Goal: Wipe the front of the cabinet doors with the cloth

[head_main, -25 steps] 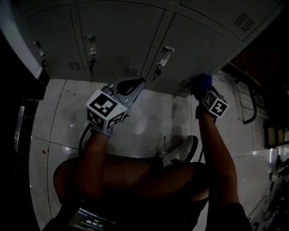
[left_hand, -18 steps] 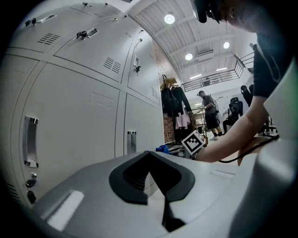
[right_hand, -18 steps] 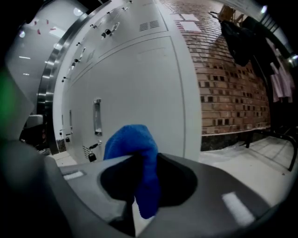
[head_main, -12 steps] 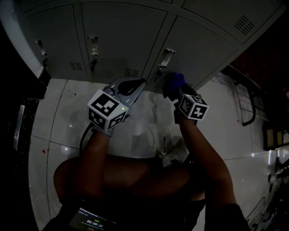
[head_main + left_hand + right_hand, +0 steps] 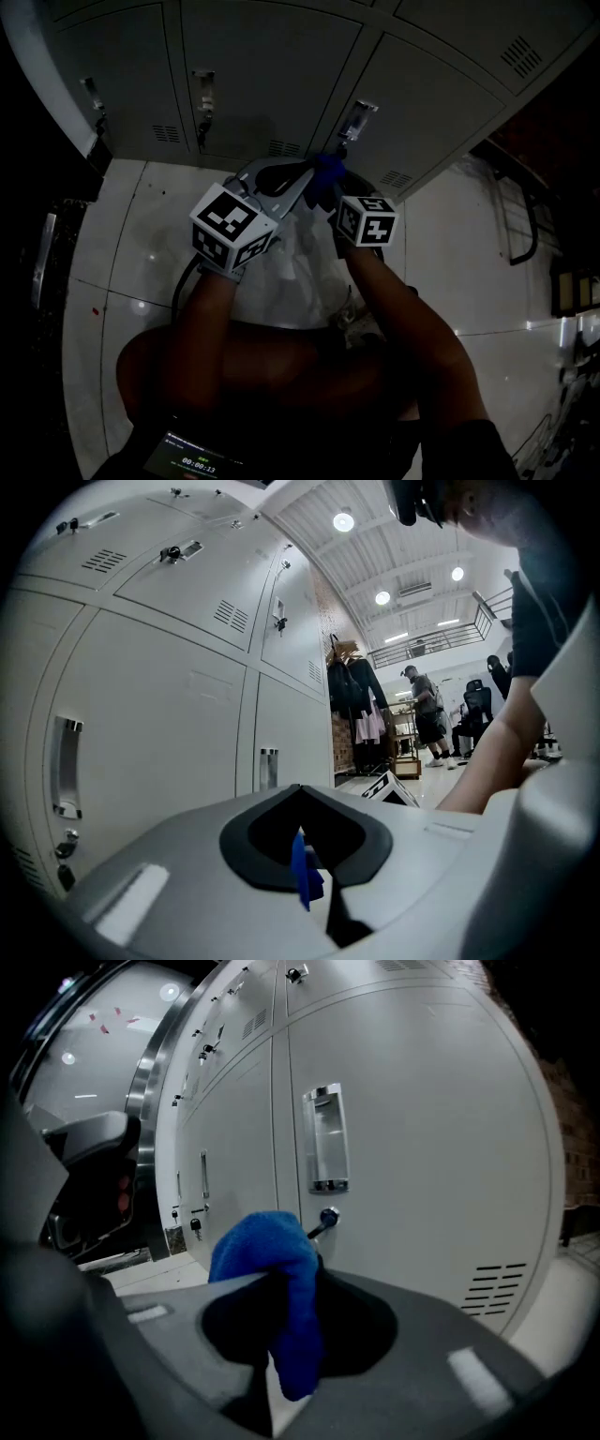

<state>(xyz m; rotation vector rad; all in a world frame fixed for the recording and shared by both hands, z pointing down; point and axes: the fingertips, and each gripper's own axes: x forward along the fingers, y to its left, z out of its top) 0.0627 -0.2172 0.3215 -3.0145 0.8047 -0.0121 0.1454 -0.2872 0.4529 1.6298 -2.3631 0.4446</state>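
Cloth (image 5: 272, 1274), blue and bunched into a lump, is clamped in the closed jaws of the right gripper (image 5: 336, 192). It is held low in front of the grey cabinet doors (image 5: 262, 75), near a lock with a key (image 5: 323, 1221) sticking out. The left gripper (image 5: 302, 803) has its jaws drawn together and sits just beside the right one, with its tip close to the cloth in the head view.

Risks, as judged:
- The projecting key lies close to the cloth, so a sideways stroke could catch the fabric on it and drag it out of the jaws.
- The two grippers are crowded together, and a wide sweep by the right one could knock the left.
- Only a small lump of cloth stands proud of the jaws, so hard pressure may bring the gripper body onto the painted door rather than the fabric.
- The recessed handle (image 5: 325, 1138) and the vent louvres (image 5: 492, 1288) are further edges on which the fabric may snag.

Not resolved:
- No view settles whether the cloth touches a door at all.
- A thin blue sliver (image 5: 302, 869) shows at the seam of the left jaws. It may be a pinched corner of the cloth or something else.
- The head view is very dim, and the upper parts of the doors are cut off.
- The floor (image 5: 141, 234) below the person's arms is largely masked.
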